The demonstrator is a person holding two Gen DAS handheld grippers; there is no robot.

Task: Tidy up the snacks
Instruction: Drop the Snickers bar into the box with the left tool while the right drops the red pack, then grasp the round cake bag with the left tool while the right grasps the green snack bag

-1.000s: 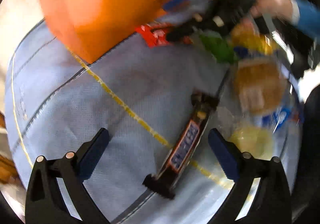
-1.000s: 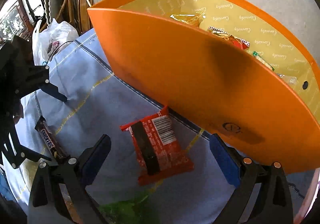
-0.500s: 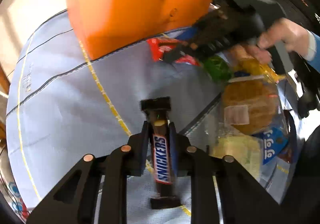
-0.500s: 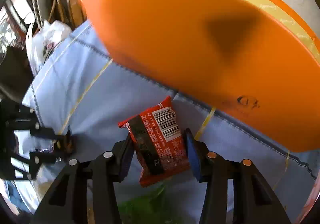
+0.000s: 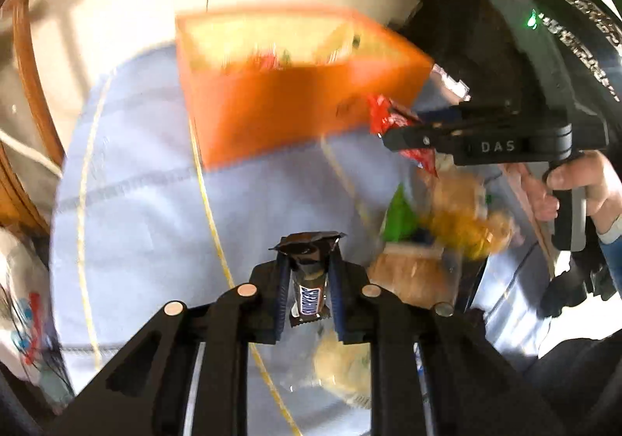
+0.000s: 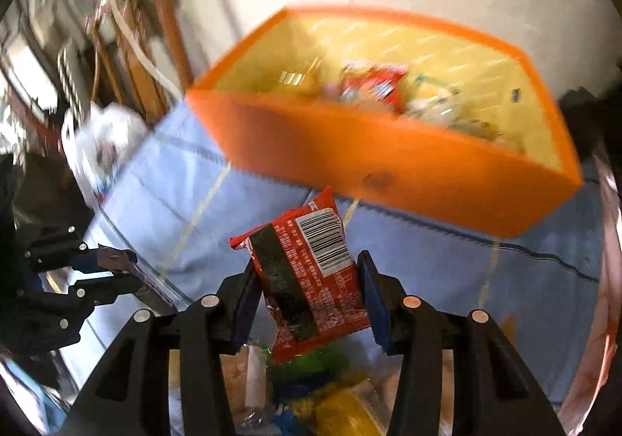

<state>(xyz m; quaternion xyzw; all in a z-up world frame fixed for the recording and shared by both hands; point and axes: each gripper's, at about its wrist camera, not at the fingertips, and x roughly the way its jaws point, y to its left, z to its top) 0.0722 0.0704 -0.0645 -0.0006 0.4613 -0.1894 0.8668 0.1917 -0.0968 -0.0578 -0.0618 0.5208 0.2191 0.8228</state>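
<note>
Left gripper [image 5: 309, 294] clamps Snickers bar [image 5: 309, 300] | right gripper [image 6: 309, 294] clamps red packet [image 6: 311, 272]

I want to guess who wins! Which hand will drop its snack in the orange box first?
Probably the right. Its gripper holds the red packet near the orange box. The left gripper, clamping the Snickers bar, looks farther back.

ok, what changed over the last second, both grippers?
The left gripper closed on the Snickers bar and lifted it off the blue cloth. The right gripper closed on the red snack packet and raised it too. Both now sit higher, looking into the orange box. The box, cloth and the remaining snack pile stayed put.
</note>
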